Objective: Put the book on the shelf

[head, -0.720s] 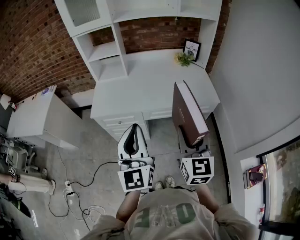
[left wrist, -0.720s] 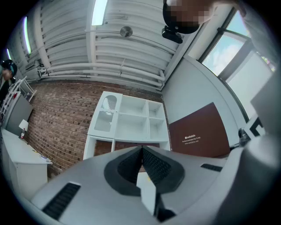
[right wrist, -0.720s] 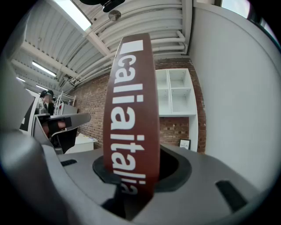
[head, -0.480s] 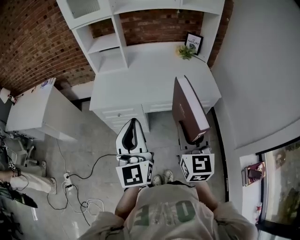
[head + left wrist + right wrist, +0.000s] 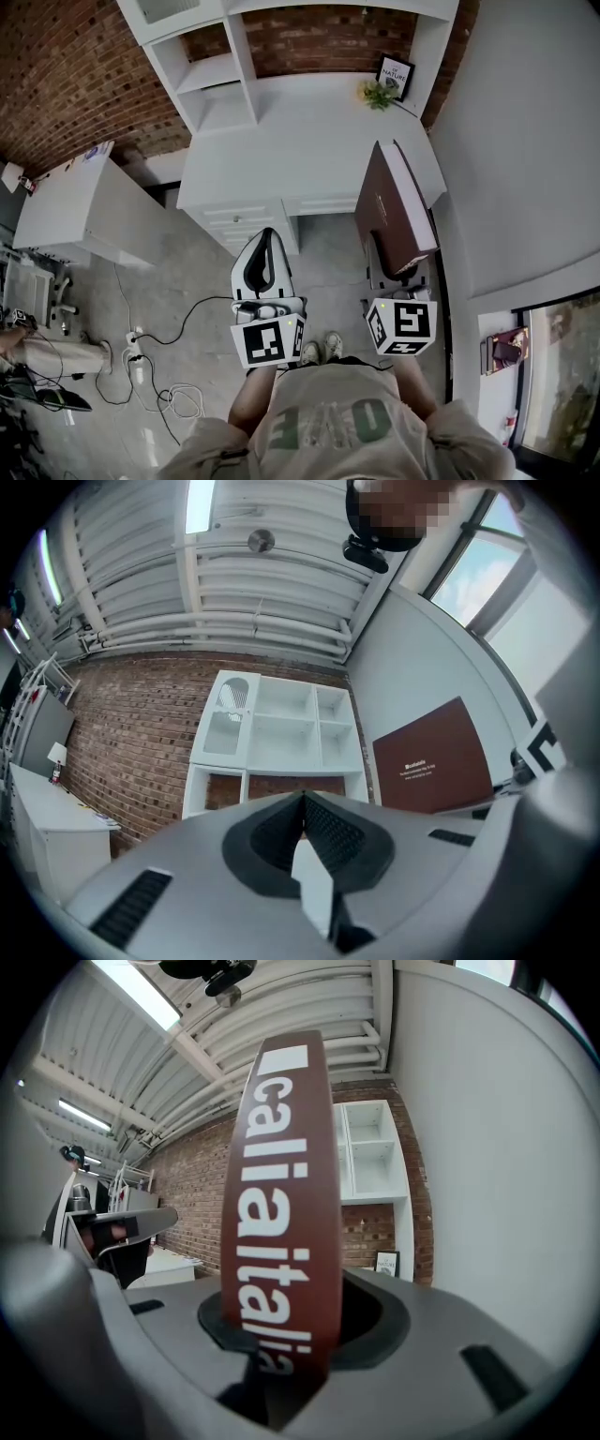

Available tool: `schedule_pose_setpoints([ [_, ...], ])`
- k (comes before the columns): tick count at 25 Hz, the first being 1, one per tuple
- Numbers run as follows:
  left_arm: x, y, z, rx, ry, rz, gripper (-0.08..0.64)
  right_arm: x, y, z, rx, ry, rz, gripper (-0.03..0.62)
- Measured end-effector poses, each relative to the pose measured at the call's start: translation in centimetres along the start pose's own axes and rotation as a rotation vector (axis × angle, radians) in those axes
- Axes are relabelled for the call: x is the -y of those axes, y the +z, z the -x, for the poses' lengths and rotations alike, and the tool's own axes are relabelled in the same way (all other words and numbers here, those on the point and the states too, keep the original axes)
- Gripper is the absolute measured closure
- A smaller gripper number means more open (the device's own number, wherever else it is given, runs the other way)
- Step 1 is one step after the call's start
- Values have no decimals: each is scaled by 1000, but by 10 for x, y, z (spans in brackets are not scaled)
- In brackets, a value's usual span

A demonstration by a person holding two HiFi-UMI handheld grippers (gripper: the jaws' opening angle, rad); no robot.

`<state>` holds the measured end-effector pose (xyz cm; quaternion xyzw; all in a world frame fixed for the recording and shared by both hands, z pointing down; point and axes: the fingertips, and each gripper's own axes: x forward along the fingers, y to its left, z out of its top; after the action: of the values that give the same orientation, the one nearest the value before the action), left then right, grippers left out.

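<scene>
A large dark-brown book (image 5: pixel 394 211) with white page edges stands on its edge in my right gripper (image 5: pixel 398 272), which is shut on its lower end. In the right gripper view the book's spine (image 5: pixel 281 1204) with white letters fills the middle, rising from between the jaws. The left gripper view shows the book's cover (image 5: pixel 431 758) at the right. My left gripper (image 5: pixel 262 246) is held beside it, shut and with nothing in it, its pads meeting at a point (image 5: pixel 302 799). The white shelf unit (image 5: pixel 220 80) stands against the brick wall above the white desk (image 5: pixel 291 155), ahead of both grippers.
A framed picture (image 5: pixel 395 75) and a small yellow-green plant (image 5: pixel 375 94) sit at the desk's back right corner. A second white table (image 5: pixel 70 220) stands to the left. Cables and a power strip (image 5: pixel 136 370) lie on the floor. A grey wall (image 5: pixel 525 141) is close on the right.
The book and my right gripper have shifted to the right and a little lower in the head view. The desk and shelf have slid upward in the picture. My left gripper has stayed shut.
</scene>
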<state>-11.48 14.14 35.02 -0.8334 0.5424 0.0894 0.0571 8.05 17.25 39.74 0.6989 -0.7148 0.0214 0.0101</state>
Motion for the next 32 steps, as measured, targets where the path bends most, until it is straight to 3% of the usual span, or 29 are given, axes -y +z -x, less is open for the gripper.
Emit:
schedule_pose_setpoints([
  [9,10,-10,-12,30,24,4,548,19,-2,-12,46,33,59,440],
  [19,-1,-4,-55,90,45,-4,548,23,15,-53,88,93,56,440],
  [26,-20,-27,-136,105,12,18,548,39,16,-121,113,47,84,440],
  [32,-44,-35,-225,118,-18,24,548,52,30,-207,115,22,54,440],
])
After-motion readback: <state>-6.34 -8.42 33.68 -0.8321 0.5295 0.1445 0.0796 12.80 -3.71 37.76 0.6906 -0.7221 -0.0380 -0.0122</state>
